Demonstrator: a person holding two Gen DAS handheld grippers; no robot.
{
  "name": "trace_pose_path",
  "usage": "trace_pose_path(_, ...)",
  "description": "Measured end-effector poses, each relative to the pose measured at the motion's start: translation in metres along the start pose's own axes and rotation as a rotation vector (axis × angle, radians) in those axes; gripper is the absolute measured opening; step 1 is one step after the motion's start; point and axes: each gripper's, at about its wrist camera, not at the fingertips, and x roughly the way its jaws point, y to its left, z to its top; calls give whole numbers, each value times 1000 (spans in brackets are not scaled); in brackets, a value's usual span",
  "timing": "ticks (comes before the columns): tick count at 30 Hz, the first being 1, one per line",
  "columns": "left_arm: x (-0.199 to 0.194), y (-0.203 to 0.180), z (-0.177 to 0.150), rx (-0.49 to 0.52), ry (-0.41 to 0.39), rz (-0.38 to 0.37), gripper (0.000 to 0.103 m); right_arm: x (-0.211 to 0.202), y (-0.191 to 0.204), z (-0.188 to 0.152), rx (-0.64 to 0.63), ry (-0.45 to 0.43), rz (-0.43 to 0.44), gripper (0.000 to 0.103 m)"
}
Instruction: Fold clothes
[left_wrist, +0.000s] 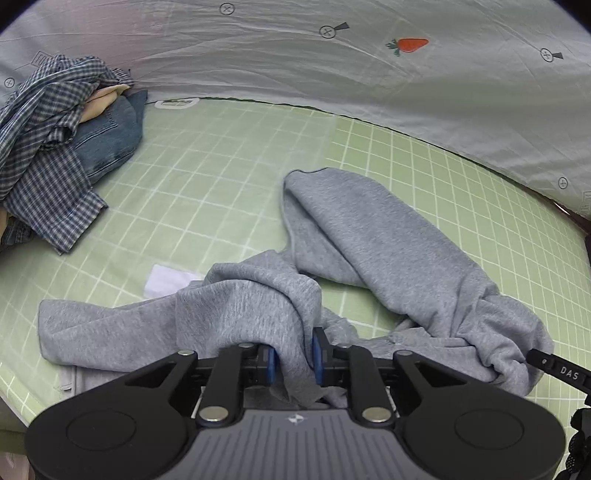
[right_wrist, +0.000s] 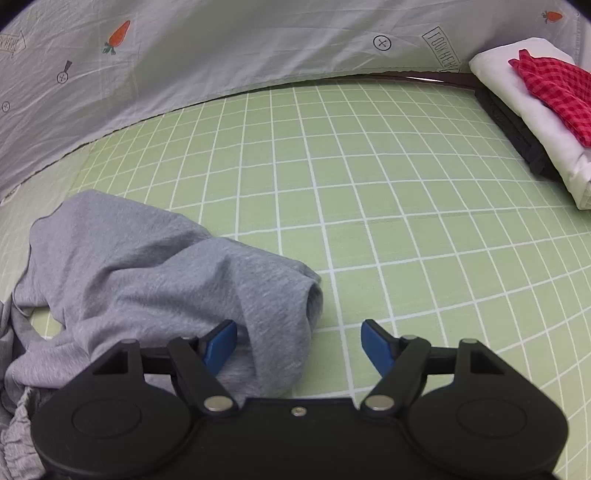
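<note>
A crumpled grey garment (left_wrist: 369, 229) lies on the green checked sheet (left_wrist: 221, 166). My left gripper (left_wrist: 294, 343) points down at it with a bunched fold between the blue pads (left_wrist: 271, 360). The jaws stand a little apart and the fold sits loosely in the gap. In the right wrist view the same grey garment (right_wrist: 147, 258) fills the lower left. My right gripper (right_wrist: 298, 326) is wide open. Its left finger (right_wrist: 221, 343) rests over the garment's edge and its right finger (right_wrist: 376, 343) hangs over bare green sheet (right_wrist: 369, 184).
A heap with a blue checked shirt (left_wrist: 44, 147) and denim (left_wrist: 110, 136) sits at the far left. A white slip (left_wrist: 166, 280) lies by the garment. Far right holds a folded stack: a white piece (right_wrist: 517, 96), a red checked cloth (right_wrist: 554, 88), a dark item (right_wrist: 517, 133). A grey printed sheet (left_wrist: 295, 66) borders the back.
</note>
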Motion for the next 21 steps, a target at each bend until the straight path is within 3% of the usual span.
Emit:
trace_pose_path(4, 4, 23, 3, -25, 28, 1, 35, -12, 13, -7, 33, -19, 34, 81)
trace_pose_path(8, 18, 29, 2, 34, 89, 3, 49, -10, 29, -22, 29, 18, 45, 84)
trace_pose_path(15, 42, 32, -1, 116, 165, 1, 52, 4, 38, -41, 104, 78, 34, 84)
trace_pose_path(19, 48, 35, -3, 113, 173, 5, 57, 11, 35, -41, 131, 93, 51, 72)
trace_pose_path(21, 53, 36, -4, 87, 185, 9, 59, 13, 36, -37, 102, 93, 71, 58)
